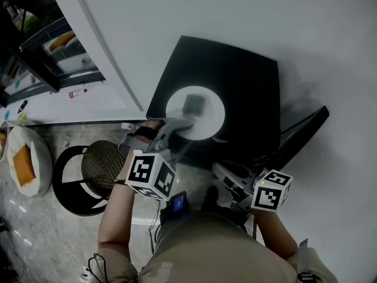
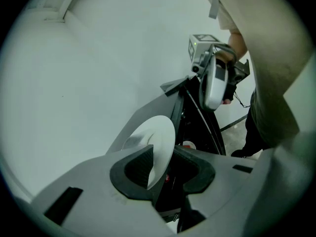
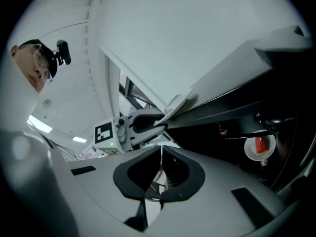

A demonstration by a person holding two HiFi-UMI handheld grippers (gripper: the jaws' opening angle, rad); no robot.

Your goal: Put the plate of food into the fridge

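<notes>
A white plate (image 1: 206, 115) with a dark lump of food (image 1: 194, 104) rests on the black fridge's top (image 1: 241, 75). My left gripper (image 1: 179, 128) reaches its near rim. In the left gripper view the plate (image 2: 157, 139) stands edge-on between the jaws of the left gripper (image 2: 165, 169); one pad lies against it and a dark gap shows at the other. My right gripper (image 1: 218, 170) is shut and empty, low beside the open fridge door (image 1: 303, 133). In its own view the right gripper (image 3: 161, 167) has its jaws together, and the left gripper (image 3: 143, 125) shows at the plate rim (image 3: 175, 104).
Inside the dark fridge stand a small white bowl with red food (image 3: 259, 147) and a red bottle (image 3: 223, 130). A round black stool (image 1: 100, 167) is on the floor at the left. Beyond it lies a white dish with orange food (image 1: 23, 164). A white wall (image 1: 330, 52) runs behind.
</notes>
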